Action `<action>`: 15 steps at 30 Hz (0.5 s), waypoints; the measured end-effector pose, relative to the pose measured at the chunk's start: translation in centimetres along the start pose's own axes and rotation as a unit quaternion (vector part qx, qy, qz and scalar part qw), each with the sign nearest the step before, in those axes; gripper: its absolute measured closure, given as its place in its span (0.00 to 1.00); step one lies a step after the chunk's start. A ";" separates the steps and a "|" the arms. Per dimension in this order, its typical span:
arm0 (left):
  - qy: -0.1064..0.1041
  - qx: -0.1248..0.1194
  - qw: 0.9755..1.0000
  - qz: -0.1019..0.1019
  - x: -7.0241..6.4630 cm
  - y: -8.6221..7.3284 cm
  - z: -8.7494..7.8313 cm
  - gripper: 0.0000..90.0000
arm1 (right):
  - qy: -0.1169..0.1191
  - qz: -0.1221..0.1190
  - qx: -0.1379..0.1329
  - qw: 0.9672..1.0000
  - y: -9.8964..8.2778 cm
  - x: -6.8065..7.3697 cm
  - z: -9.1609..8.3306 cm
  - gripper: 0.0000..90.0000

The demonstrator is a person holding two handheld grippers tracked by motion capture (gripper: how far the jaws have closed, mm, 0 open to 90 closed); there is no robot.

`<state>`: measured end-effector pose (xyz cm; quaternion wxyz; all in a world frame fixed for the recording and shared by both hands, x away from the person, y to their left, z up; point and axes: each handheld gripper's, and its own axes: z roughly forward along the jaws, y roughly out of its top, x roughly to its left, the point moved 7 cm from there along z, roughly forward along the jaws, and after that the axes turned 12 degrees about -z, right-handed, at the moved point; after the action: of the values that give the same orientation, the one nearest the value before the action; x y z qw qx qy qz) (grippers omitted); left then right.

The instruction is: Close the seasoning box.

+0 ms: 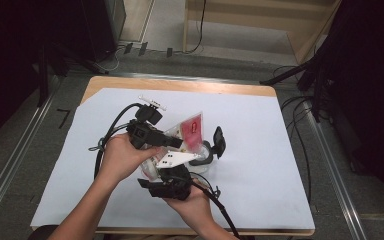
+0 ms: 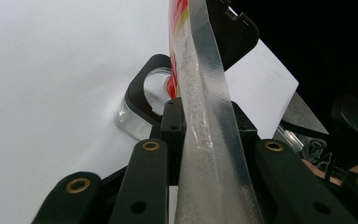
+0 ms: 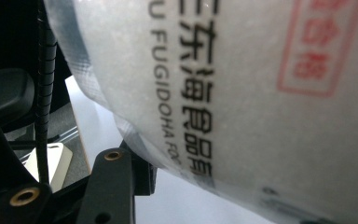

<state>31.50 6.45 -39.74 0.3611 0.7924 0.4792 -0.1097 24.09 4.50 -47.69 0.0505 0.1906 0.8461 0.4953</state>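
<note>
A wooden table (image 1: 180, 84) with rounded corners is seen from above, nearly all of it covered by a smooth, matte white paper sheet (image 1: 260, 150). Near the middle of the sheet, a flat plastic pouch (image 1: 192, 131) is held up between two black hand-held grippers. The pouch is translucent and finely frosted, with a clear ribbed seal strip along one edge, a red and gold label, black printed lettering and a red rectangular stamp.

The left gripper (image 2: 200, 135) is held in the left hand (image 1: 122, 157); in its own view the pouch's seal edge is pinched between the two black jaws, whose hinged links carry brass rivets. The right gripper (image 1: 172, 182) is held in the right hand (image 1: 197, 202) and carries a grey three-cornered plate; in its own view the pouch's printed face lies close over one jaw, and whether the jaws press on it cannot be told.

Just beyond the pouch, a low round clear glass container (image 1: 205, 159) rests on the sheet, fitted with a black lid part (image 1: 219, 141) standing open.
</note>
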 end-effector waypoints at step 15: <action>0.001 -0.019 1.000 -0.003 -0.3 -0.1 -0.5 0.82 | 0.000 -0.010 -0.002 1.000 0.4 0.5 0.0 0.61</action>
<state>31.18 6.63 -39.32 0.3755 0.7840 0.4839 -0.1007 23.77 4.89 -47.29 0.0555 0.1821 0.8471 0.4962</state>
